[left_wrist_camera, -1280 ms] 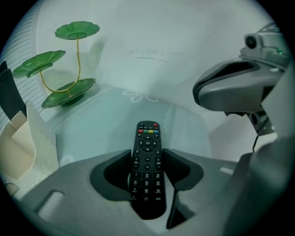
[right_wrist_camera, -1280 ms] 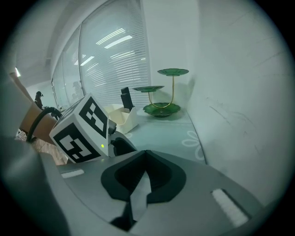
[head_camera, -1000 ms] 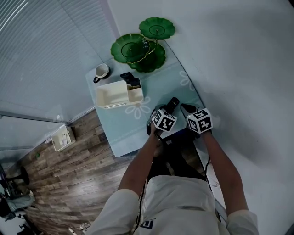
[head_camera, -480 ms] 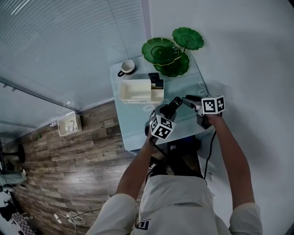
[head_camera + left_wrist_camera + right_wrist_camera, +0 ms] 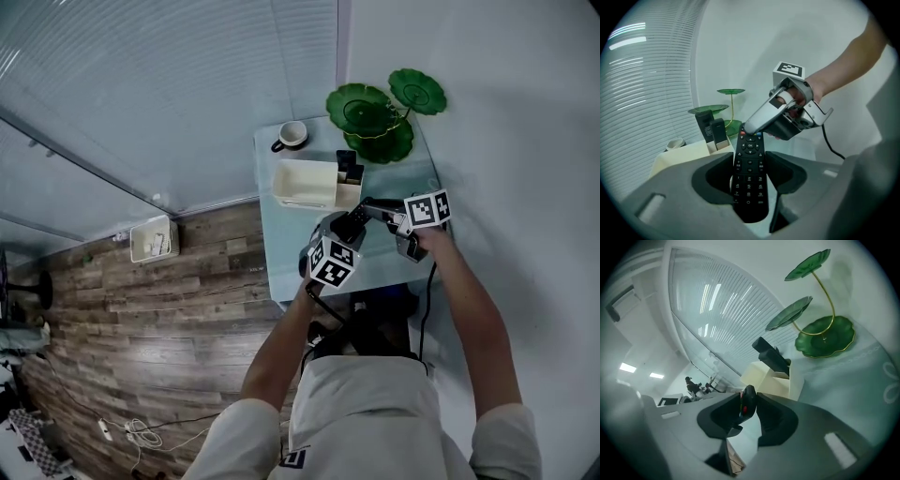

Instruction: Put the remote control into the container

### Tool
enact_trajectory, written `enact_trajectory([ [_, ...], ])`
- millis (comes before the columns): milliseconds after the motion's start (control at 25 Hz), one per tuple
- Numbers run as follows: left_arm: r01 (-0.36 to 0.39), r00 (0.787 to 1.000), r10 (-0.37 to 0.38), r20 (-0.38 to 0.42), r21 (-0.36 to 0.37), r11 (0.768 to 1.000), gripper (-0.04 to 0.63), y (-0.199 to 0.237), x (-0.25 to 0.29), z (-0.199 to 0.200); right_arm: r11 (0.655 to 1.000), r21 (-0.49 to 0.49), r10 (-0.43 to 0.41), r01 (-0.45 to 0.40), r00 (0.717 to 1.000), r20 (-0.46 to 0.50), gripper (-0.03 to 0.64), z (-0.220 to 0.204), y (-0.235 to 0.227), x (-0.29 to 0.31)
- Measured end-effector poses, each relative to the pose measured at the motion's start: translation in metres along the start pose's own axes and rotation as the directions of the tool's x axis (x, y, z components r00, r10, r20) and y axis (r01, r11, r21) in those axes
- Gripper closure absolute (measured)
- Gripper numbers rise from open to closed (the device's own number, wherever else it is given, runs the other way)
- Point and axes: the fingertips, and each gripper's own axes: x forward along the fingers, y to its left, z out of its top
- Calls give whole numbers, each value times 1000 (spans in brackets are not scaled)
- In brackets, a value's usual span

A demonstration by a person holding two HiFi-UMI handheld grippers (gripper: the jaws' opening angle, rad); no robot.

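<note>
A black remote control (image 5: 750, 183) lies buttons-up between the jaws of my left gripper (image 5: 749, 161), which is shut on its lower half. Its far end sticks out above the table. My right gripper (image 5: 752, 125) comes in from the right. Its jaws have just been closing, and they pinch the remote's tip (image 5: 749, 404) from above and below. From the head view, both grippers (image 5: 345, 228) (image 5: 370, 208) meet just in front of the cream container (image 5: 305, 183). Its small side compartment holds two dark remotes (image 5: 348, 169) standing upright.
The container stands on a pale glass table (image 5: 281, 253) with a cup (image 5: 292, 134) and a green tiered leaf stand (image 5: 380, 112) behind it. Window blinds rise to the left and a white wall to the right. A white box (image 5: 153, 239) sits on the wood floor.
Both grippers have risen and moved toward the container. The right gripper swung left from beside the left gripper onto the remote's far end.
</note>
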Motion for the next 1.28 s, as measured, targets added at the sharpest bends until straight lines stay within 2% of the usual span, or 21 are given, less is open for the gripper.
enact_trajectory([
  [120, -25, 1000, 25, -6, -28, 999, 374, 8, -5, 0, 999, -15, 28, -29, 999, -19, 518, 7, 12, 4],
  [240, -52, 999, 52, -16, -70, 996, 373, 16, -9, 1, 990, -142, 20, -23, 1000, -22, 532, 21, 28, 7],
  [360, -65, 998, 63, -27, -80, 995, 373, 16, -14, 1, 959, -277, -63, 54, 998, -23, 554, 34, 33, 9],
  [520, -96, 995, 94, -26, -117, 988, 375, 21, -20, 5, 890, -450, -81, 77, 997, 11, 554, 57, 41, 4],
  [600, -118, 993, 116, -25, -149, 982, 429, 27, -25, 6, 837, -538, -105, 98, 994, 18, 555, 67, 43, 3],
  [720, -146, 989, 141, -38, -195, 970, 475, 37, -33, 9, 748, -656, -154, 101, 988, -23, 554, 75, 39, 9],
  [760, -160, 987, 155, -41, -203, 966, 512, 42, -35, 11, 727, -680, -163, 95, 986, -37, 554, 78, 37, 11],
  [800, -173, 985, 168, -42, -214, 961, 572, 46, -37, 12, 714, -694, -166, 86, 985, -48, 554, 79, 35, 13],
  [840, -184, 983, 179, -41, -229, 956, 591, 50, -38, 13, 708, -702, -165, 76, 985, -60, 554, 79, 32, 14],
  [960, -212, 977, 209, -41, -268, 940, 591, 58, -44, 12, 693, -719, -164, 40, 981, -104, 554, 75, 24, 23],
  [1080, -250, 968, 247, -48, -285, 925, 591, 69, -52, 12, 678, -735, -171, -22, 968, -186, 555, 66, 15, 38],
  [1280, -296, 955, 291, -65, -334, 895, 591, 86, -54, 4, 632, -759, -207, -158, 909, -361, 554, 47, 1, 57],
])
